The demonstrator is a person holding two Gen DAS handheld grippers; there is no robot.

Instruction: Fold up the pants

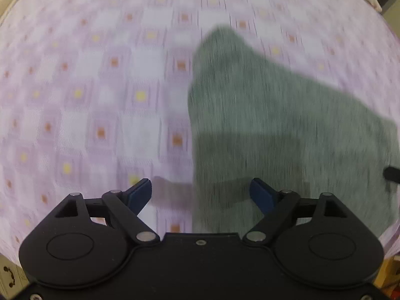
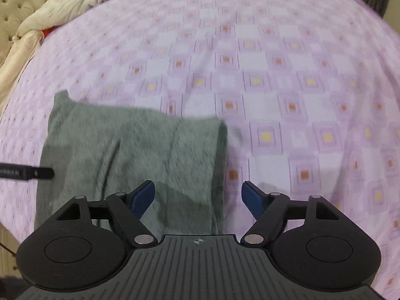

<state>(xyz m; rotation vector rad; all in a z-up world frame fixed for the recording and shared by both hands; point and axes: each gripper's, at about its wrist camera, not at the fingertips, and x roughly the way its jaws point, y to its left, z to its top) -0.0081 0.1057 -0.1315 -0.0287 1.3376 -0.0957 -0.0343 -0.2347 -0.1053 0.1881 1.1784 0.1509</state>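
The grey-green pants (image 1: pixel 275 125) lie folded flat on the pink patterned bed sheet (image 1: pixel 100 100), at the right of the left wrist view. My left gripper (image 1: pixel 201 195) is open and empty, above the pants' left edge. In the right wrist view the pants (image 2: pixel 135 150) lie at lower left as a folded rectangle. My right gripper (image 2: pixel 198 197) is open and empty, above the pants' right edge. Both views are blurred by motion. A fingertip of the other gripper shows at the right edge of the left wrist view (image 1: pixel 392 173) and at the left edge of the right wrist view (image 2: pixel 27 171).
The sheet (image 2: pixel 275 75) covers the bed. A cream duvet (image 2: pixel 75 2) and tufted headboard (image 2: pixel 15 7) lie at the upper left of the right wrist view. The bed's edge runs along the lower left there.
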